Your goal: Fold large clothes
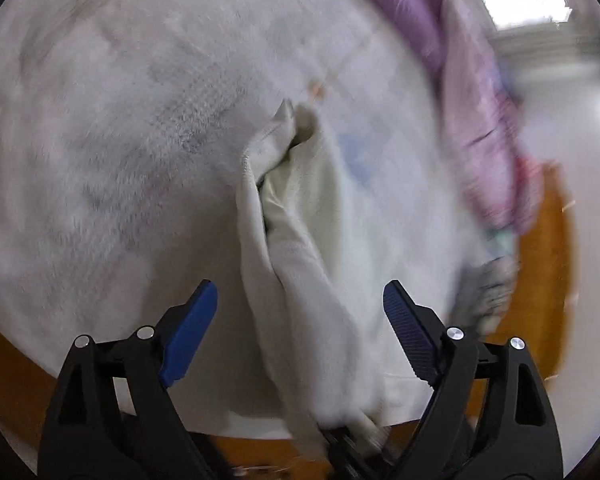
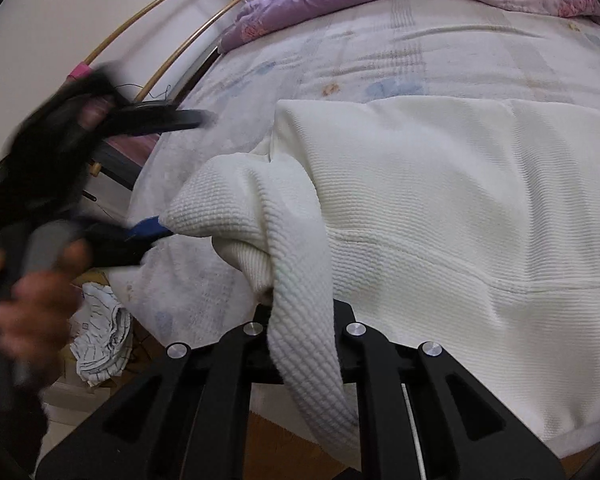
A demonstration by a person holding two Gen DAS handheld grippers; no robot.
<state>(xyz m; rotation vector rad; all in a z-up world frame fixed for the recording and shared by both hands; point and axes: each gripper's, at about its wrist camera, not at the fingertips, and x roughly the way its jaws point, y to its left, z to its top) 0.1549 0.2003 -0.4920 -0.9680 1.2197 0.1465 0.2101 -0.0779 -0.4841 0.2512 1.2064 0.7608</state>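
A white ribbed-knit garment (image 2: 460, 200) lies spread on the bed. One bunched fold of it (image 2: 300, 320) runs down between my right gripper's jaws (image 2: 304, 312), which are shut on it; the fingertips are hidden under the cloth. In the left wrist view the same white garment (image 1: 300, 240) hangs as a long fold between my left gripper's blue fingers. My left gripper (image 1: 300, 300) is open, jaws wide apart, the cloth passing through the gap. It also shows blurred at the left of the right wrist view (image 2: 148, 232), its blue tip beside the garment's edge.
The bed has a pale patterned sheet (image 2: 380, 60). A purple quilt (image 2: 320, 0) is heaped at the far side. A striped cloth (image 2: 100, 336) lies on the floor by the bed. Curved wooden rods (image 2: 148, 12) stand against the wall. Orange-brown floor (image 1: 540, 280) shows beyond the bed edge.
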